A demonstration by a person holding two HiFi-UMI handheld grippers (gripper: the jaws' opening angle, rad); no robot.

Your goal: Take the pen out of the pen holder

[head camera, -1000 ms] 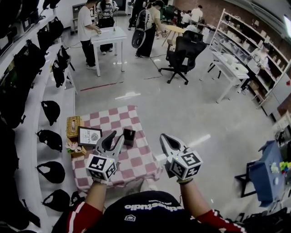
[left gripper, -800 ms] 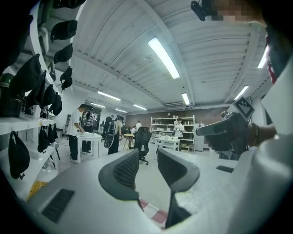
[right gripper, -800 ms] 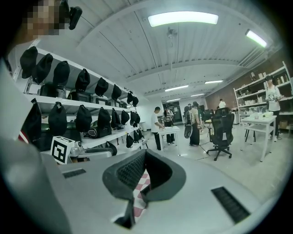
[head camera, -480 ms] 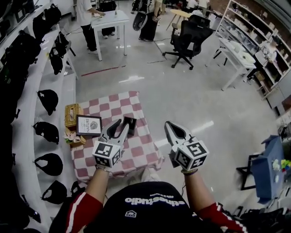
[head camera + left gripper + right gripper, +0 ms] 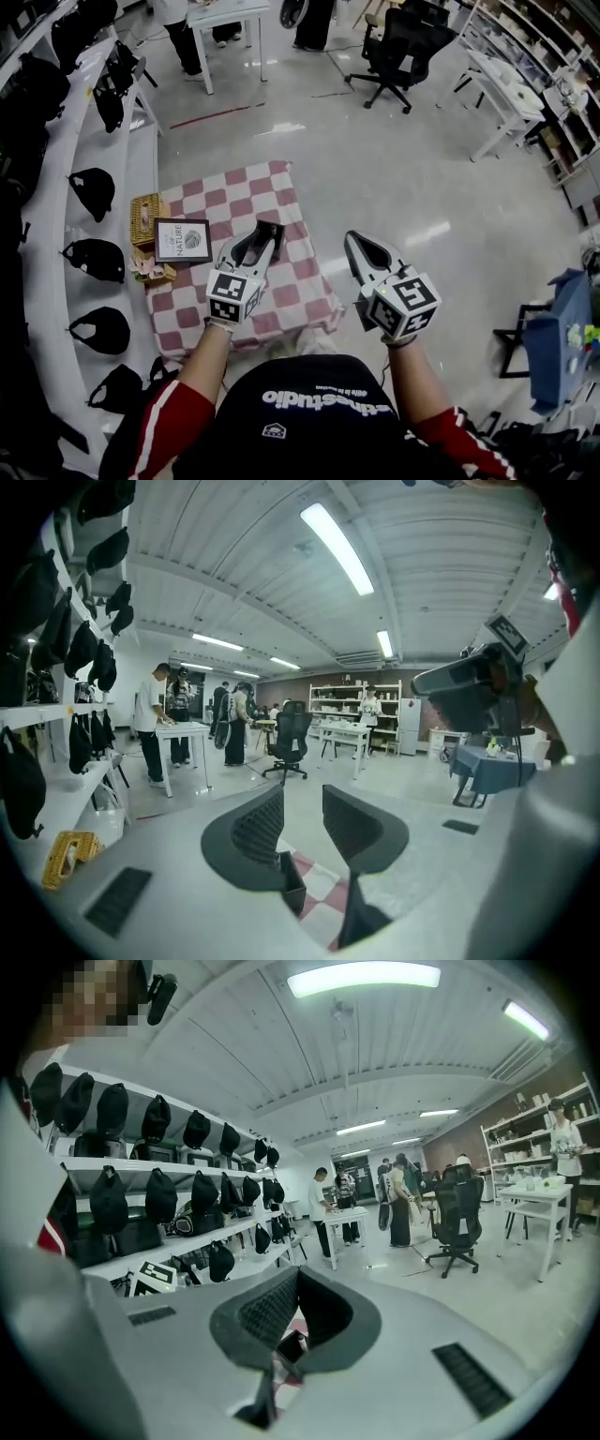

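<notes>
Pink-checked cloth [image 5: 240,193] carries a boxy black pen holder [image 5: 271,229].

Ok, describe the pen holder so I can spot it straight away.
Find the pink-and-white checked table beside the wall shelves. The pen holder is the small black box near its middle, at the left gripper's tips; the framed card and woven basket sit at its left edge.

The pen holder [image 5: 273,228] is a small black box, square in section and open at the top. It stands upright on the pink-and-white checked cloth [image 5: 281,302] covering the bench, in the cloth's middle part and nearer its right edge than its left. The inside reads dark throughout. The pen cannot be made out in any view
</notes>
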